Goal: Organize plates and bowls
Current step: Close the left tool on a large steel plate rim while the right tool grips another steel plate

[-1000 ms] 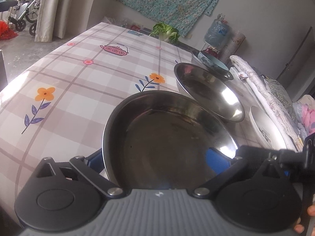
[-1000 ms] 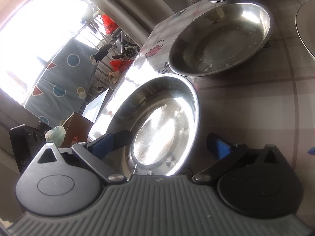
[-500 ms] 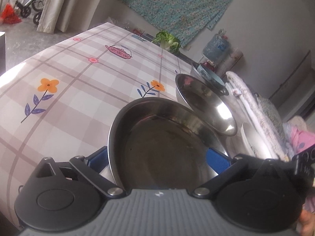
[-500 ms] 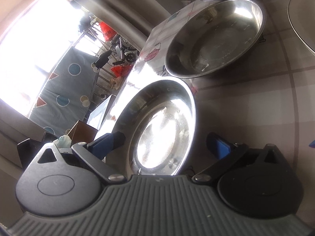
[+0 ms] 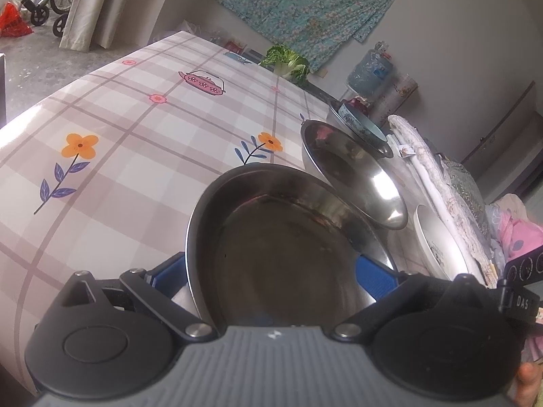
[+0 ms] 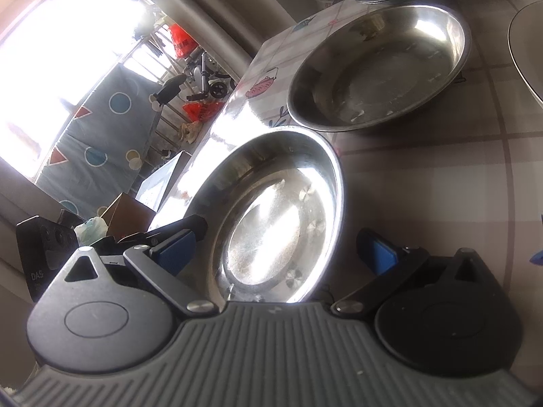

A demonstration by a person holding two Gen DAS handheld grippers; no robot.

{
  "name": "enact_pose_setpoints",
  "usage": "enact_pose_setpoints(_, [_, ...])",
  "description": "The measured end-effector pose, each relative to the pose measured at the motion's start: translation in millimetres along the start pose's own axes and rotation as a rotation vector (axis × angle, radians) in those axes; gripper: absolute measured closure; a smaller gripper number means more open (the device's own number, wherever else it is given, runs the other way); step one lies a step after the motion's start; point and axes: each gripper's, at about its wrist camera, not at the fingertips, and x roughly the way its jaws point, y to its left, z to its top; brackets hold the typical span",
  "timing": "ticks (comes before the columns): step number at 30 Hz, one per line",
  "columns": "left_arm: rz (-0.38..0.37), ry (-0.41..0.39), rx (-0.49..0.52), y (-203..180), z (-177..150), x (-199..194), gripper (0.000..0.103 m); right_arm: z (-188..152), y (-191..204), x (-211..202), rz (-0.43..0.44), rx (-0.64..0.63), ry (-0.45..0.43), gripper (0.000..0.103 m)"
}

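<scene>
A steel plate point(image 5: 288, 254) sits between the spread blue fingers point(image 5: 166, 273) of the left hand-held gripper point(image 5: 271, 271). The fingers stand wide on either side of it, and it is not clear that either pad presses the rim, so the left hand-held gripper looks released.

In the right wrist view the same steel plate point(image 6: 271, 217) lies between the fingers point(image 6: 176, 247) of the right hand-held gripper point(image 6: 275, 251). Its right finger stands clear of the rim. Its left finger is close to the rim, though contact cannot be made out. This one looks released too.

The plate rests on the desk point(image 5: 118, 156), which has a checked cloth printed with flowers and a teapot. Just beyond the plate, away from the grippers, is a larger steel basin point(image 5: 353, 173), its rim close to the plate's far edge. Behind the basin a blue patterned bowl point(image 5: 361, 123) sits in another steel dish. To the right of the plate lies a white plate point(image 5: 437, 244). A leafy cabbage point(image 5: 288, 61) lies at the desk's far end.
</scene>
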Motion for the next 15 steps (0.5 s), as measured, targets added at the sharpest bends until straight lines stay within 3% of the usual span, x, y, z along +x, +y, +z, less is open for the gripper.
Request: enact_pose_setpoints(15, [0.032, 0.015, 0.041, -6, 0, 3, 0.000, -2, -12, -5, 0.053, 0.089, -0.023, 0.001])
